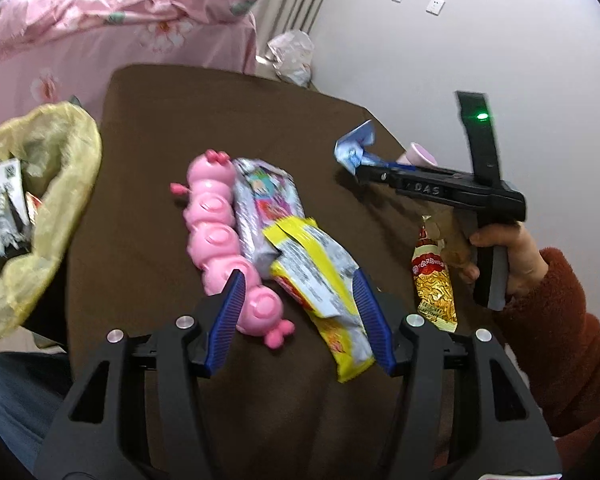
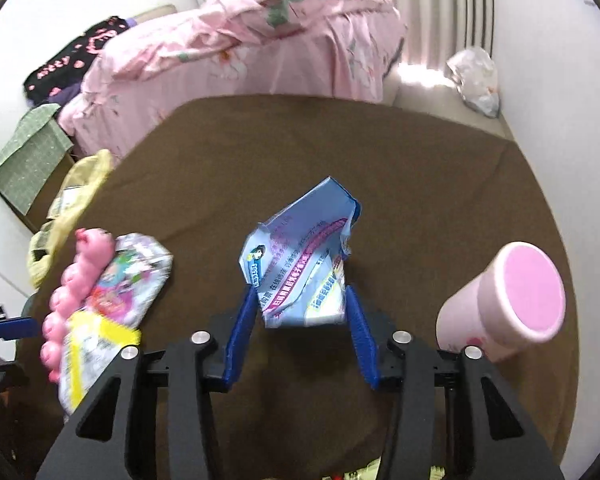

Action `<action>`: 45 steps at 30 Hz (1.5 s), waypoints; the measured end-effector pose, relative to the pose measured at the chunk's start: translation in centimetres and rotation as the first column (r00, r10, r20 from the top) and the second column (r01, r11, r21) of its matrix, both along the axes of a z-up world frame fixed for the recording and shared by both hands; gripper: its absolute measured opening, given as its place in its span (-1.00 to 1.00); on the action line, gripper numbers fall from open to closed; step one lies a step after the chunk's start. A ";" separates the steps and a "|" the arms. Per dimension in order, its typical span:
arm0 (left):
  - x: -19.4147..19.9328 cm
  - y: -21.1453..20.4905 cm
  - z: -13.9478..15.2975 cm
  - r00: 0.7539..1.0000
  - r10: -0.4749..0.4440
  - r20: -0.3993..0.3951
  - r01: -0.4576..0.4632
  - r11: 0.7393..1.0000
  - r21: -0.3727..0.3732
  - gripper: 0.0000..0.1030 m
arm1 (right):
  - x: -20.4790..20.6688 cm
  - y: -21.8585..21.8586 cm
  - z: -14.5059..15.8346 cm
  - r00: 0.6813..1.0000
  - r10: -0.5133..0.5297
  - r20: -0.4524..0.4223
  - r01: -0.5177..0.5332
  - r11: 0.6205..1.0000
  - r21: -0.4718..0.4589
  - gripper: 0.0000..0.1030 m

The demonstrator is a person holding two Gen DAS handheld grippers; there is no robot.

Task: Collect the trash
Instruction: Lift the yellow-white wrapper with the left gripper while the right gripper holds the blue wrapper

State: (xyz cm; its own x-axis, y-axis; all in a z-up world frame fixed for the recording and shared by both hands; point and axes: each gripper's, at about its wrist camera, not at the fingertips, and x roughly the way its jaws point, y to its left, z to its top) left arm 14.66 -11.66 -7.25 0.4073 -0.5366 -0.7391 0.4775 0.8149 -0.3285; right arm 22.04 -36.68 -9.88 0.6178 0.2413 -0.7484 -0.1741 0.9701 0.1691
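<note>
- Wrappers crowd the brown worktop [image 1: 148, 128]: left tool [image 1: 300, 304] half-wide astride the yellow wrapper [image 1: 324, 276], gripping nothing; the pink toy [image 1: 220, 232], touching its finger, could get swept along.
- Right tool [image 2: 300, 312] brackets the blue packet's [image 2: 300, 256] lower end, contact unclear; a shallow pinch may slip.
- Bin bag [image 1: 48, 200] waits well left; pink cup [image 2: 512, 300] nearby could be knocked.

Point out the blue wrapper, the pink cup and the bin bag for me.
blue wrapper [image 2: 300, 268], right wrist view, middle of its printed face.
pink cup [image 2: 512, 304], right wrist view, its side near the rim.
bin bag [image 1: 60, 184], left wrist view, its yellow rim.

Black hand-held gripper [image 1: 300, 300] — blue ribbed pads, fuzzy rust sleeve [image 1: 568, 336].
</note>
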 end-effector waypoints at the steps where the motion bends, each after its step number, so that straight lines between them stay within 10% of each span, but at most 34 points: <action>1: 0.0 -0.2 -0.1 1.000 -0.010 -0.017 0.010 1.000 -0.008 0.04 | -0.5 0.1 0.6 1.000 0.002 0.022 -0.002 1.000 -0.004 -0.17; 10: -1.6 -3.5 -0.1 0.997 -0.062 -0.047 0.065 0.996 0.064 0.12 | -8.5 -1.3 4.1 0.975 -0.072 0.212 0.084 0.995 -0.049 -0.17; 19: -0.6 -4.9 -2.1 0.996 -0.046 -0.071 0.058 0.981 0.185 0.13 | -13.1 -4.4 1.3 0.977 -0.135 0.168 0.132 0.991 0.030 -0.17; 27: 0.2 -3.5 -0.9 0.995 0.002 -0.097 0.011 0.992 0.129 0.14 | -14.4 -5.3 -0.5 0.977 -0.154 0.148 0.145 0.987 0.069 -0.16; 33: 2.2 -8.1 -2.4 0.994 -0.002 -0.111 0.030 0.966 0.255 0.15 | -15.3 -5.3 -0.2 0.976 -0.149 0.159 0.140 0.988 0.068 -0.16; 45: 2.3 -12.1 -3.4 0.996 -0.091 0.001 0.084 0.925 0.371 -0.11 | -15.8 -5.7 -0.5 0.974 -0.165 0.155 0.156 0.985 0.069 -0.16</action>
State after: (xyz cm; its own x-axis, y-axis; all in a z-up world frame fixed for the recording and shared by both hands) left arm 16.96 -23.74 -10.69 0.3864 -0.2604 -0.8848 0.5552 0.8317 -0.0023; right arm 6.25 -42.36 -10.34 0.7624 0.1683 -0.6248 -0.0461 0.9773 0.2069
